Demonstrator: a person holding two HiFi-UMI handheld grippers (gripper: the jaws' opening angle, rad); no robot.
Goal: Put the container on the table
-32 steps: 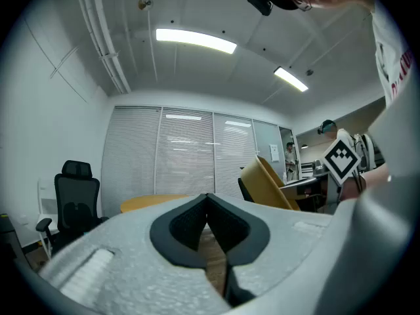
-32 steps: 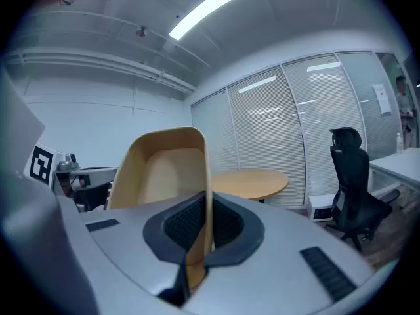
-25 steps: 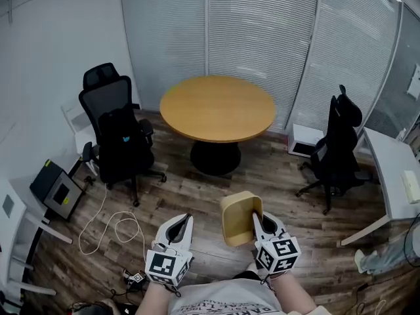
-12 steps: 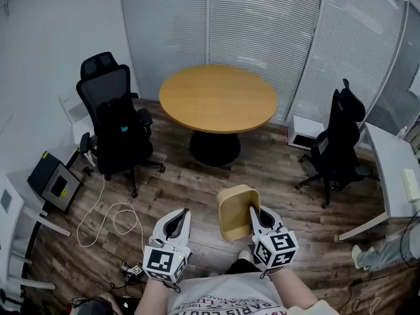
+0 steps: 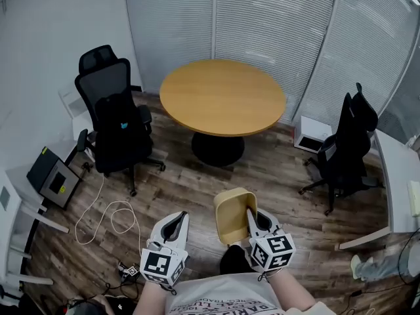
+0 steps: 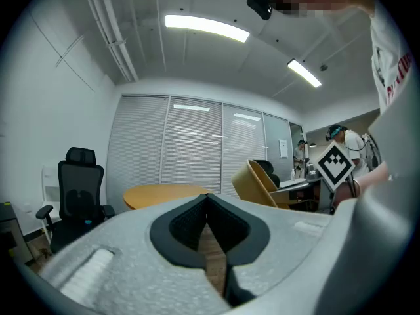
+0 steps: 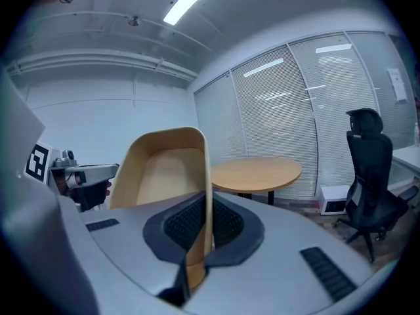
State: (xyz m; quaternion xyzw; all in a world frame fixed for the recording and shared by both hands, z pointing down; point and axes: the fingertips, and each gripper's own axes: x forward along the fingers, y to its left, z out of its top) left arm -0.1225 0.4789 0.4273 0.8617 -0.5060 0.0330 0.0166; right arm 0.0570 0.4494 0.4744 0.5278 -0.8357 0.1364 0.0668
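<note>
A tan, open-topped container (image 5: 234,214) is held by one wall in my right gripper (image 5: 250,214), whose jaws are shut on its rim; in the right gripper view the container (image 7: 167,176) stands up from between the pads. The round wooden table (image 5: 222,97) lies ahead across the wood floor, also seen as the table (image 7: 256,172) and the table (image 6: 161,193). My left gripper (image 5: 177,219) is shut with nothing in it, to the left of the container (image 6: 259,182).
A black office chair (image 5: 115,125) stands left of the table, another black chair (image 5: 348,143) to its right. A white cable (image 5: 108,218) and a grey box (image 5: 51,179) lie on the floor at left. A white desk (image 5: 397,176) edges the right side.
The view has shifted toward the table, which now sits a little larger and more to the right. Both grippers have sunk slightly in the picture, the container still gripped.
</note>
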